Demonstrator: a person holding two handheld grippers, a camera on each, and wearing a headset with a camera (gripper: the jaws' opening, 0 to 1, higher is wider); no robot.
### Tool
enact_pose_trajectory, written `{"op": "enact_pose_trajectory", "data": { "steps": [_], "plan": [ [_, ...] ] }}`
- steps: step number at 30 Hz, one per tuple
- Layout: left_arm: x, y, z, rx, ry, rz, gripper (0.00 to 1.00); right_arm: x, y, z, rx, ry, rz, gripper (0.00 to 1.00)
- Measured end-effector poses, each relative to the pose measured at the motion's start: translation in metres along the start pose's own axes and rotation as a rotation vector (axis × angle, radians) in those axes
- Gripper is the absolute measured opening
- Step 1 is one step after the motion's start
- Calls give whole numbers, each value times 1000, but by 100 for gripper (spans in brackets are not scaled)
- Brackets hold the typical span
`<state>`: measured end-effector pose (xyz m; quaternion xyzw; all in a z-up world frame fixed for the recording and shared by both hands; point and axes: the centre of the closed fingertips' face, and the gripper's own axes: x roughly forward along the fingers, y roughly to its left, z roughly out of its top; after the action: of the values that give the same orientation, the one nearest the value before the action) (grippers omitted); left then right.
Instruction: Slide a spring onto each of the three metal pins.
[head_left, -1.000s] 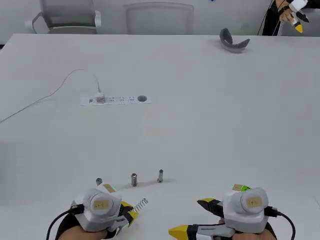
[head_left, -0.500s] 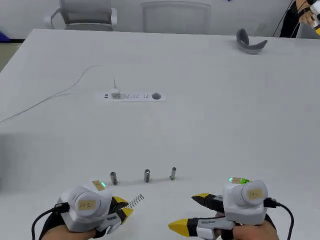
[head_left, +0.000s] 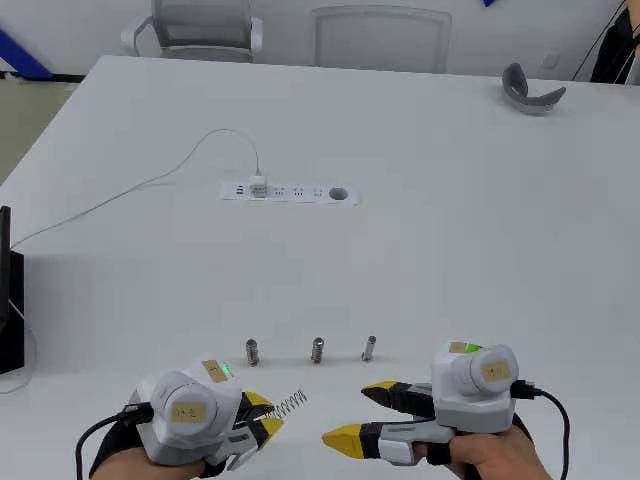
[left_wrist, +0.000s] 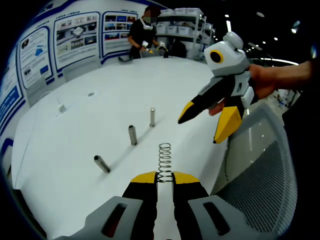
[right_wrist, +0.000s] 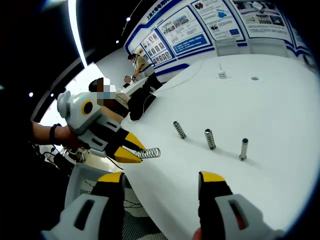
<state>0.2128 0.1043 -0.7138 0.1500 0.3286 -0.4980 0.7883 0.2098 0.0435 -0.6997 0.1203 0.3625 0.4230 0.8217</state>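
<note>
Three short metal pins stand in a row on the white table (head_left: 450, 230). The left pin (head_left: 252, 351) and the middle pin (head_left: 317, 349) each wear a spring. The right pin (head_left: 368, 347) (left_wrist: 152, 117) (right_wrist: 243, 148) is bare. My left gripper (head_left: 268, 413) (left_wrist: 157, 176) is shut on one end of a loose spring (head_left: 290, 402) (left_wrist: 164, 159) (right_wrist: 150, 153), which sticks forward, short of the pins. My right gripper (head_left: 352, 413) (right_wrist: 162, 177) is open and holds nothing, just to the right of the spring and in front of the bare pin.
A white power strip (head_left: 290, 191) with a plugged cable lies mid-table. A grey curved object (head_left: 535, 90) rests at the far right. Chairs (head_left: 375, 35) stand beyond the far edge. A black object (head_left: 5, 290) sits at the table's left edge.
The head view has shifted, so the pins sit further right in the picture. My right gripper has come leftward, closer to the pins and the held spring. The left gripper still holds the spring.
</note>
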Motion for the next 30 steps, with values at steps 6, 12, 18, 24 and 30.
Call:
{"op": "enact_pose_trajectory", "data": {
  "steps": [6,12,18,24,30],
  "plan": [
    [-1,-7,6,11,-14,-14,11,11,7,10,56,-22,53,45],
    [-4,-14,14,28,-32,-30,11,20,14,12,83,-17,95,39],
    [-5,-19,17,52,-37,-46,11,22,22,13,105,-10,132,33],
    [-3,-24,17,71,-35,-66,10,23,29,14,143,-1,166,26],
    [-3,-25,16,91,-28,-78,10,20,29,16,174,-6,191,19]
  ]
}}
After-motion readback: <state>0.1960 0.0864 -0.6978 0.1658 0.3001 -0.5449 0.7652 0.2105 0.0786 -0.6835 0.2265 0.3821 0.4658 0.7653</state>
